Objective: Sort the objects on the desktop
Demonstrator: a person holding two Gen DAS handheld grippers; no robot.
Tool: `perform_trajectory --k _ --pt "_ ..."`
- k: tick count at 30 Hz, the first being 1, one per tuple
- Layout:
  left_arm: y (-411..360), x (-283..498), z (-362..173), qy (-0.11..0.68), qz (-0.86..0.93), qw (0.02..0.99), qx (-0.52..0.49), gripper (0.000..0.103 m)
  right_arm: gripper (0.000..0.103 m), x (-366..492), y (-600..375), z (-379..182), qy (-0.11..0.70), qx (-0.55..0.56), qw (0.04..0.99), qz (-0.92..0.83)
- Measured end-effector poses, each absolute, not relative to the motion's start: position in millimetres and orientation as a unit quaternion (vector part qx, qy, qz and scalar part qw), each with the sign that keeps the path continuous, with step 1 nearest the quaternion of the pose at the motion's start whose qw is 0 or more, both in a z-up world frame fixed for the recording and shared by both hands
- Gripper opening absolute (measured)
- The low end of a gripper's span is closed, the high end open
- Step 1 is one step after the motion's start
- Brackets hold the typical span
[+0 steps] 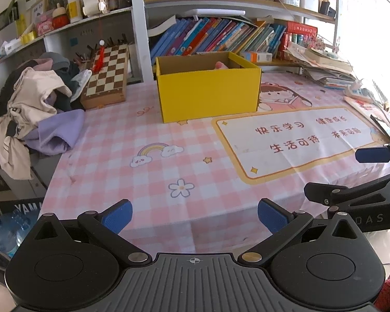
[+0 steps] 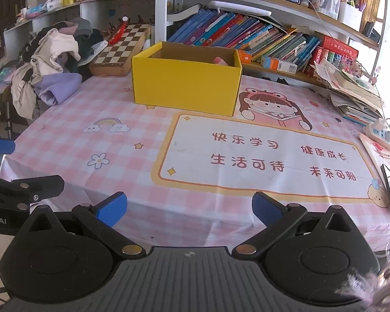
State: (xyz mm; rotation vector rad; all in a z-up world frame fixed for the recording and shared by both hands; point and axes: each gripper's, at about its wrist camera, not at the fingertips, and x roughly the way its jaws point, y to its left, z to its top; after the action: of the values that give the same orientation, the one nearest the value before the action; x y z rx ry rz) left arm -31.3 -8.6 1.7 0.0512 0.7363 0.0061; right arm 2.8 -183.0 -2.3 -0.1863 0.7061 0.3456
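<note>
A: Left wrist view: our left gripper (image 1: 195,217) gapes wide, holding nothing; the yellow box (image 1: 208,95) sits beyond, a pink thing (image 1: 220,65) inside, clothes (image 1: 36,109) heaped left.

B: Right wrist view: our right gripper (image 2: 189,209) likewise spread and bare, a chessboard (image 2: 122,49) just beside that box (image 2: 186,85).

Left claw (image 1: 195,219): blue-padded fingers (image 1: 118,217) spread wide, nothing between them, held low and level at the near edge of the tabletop (image 1: 153,171). Right claw (image 2: 188,209): same pose, fingers (image 2: 266,209) wide apart, empty. The two sit side by side, close; each shows at the other's frame edge, the right claw with one blue fingertip (image 1: 371,154) pointing inward.
</note>
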Motion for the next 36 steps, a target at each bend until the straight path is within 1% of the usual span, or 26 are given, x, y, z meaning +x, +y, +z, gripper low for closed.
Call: perform_trajectory --k 36 --pt "-18 -29 0 0.36 -0.008 0.932 0.041 0.103 0.103 7 -190 -2 0.344 -0.098 0.92 0.163"
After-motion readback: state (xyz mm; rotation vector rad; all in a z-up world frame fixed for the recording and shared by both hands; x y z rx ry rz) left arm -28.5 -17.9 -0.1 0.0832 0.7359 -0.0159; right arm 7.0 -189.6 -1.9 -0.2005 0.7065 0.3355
